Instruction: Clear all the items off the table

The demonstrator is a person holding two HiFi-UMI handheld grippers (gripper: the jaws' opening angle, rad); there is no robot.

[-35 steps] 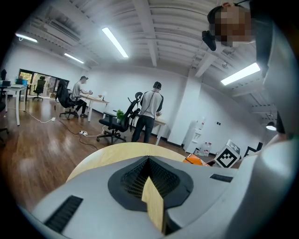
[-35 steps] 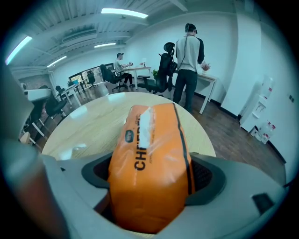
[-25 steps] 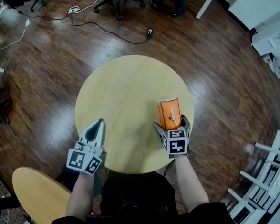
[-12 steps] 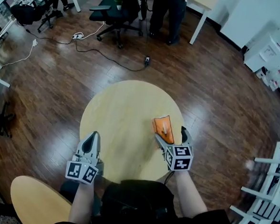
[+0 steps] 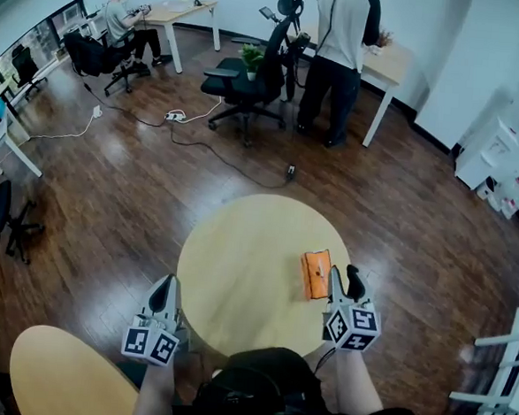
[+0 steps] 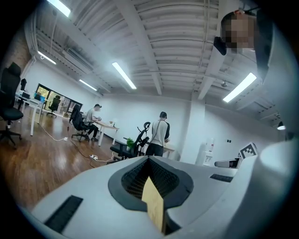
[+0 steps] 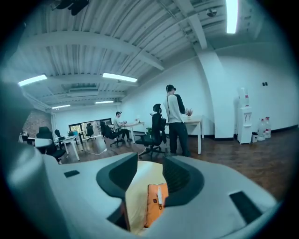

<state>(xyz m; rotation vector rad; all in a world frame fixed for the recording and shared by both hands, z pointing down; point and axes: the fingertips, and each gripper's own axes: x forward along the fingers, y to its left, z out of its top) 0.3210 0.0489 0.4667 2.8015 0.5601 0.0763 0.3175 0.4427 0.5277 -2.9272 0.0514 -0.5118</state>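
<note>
An orange packet (image 5: 316,274) lies flat on the round pale wood table (image 5: 237,272), near its right edge. My right gripper (image 5: 344,279) hovers at the packet's right side, its left finger just beside it. In the right gripper view the packet (image 7: 155,204) shows low in the gap between the jaws, close to the right one, with bare table on its left. The jaws of the right gripper (image 7: 149,175) are closing and do not press on it. My left gripper (image 5: 165,286) sits at the table's near left edge, shut and empty. In its own view the left gripper (image 6: 149,175) shows only a sliver of tabletop.
A second round wooden top (image 5: 62,375) is at the lower left. Dark wood floor surrounds the table. A black office chair (image 5: 251,77), a standing person (image 5: 342,39) by a desk and a seated person (image 5: 122,15) are far behind. A white rack (image 5: 504,379) stands at the right.
The head view has tipped up, so more of the room shows. The packet, earlier between the wide right jaws, now lies by that gripper's left finger, and the jaws look narrower. The left gripper has held still.
</note>
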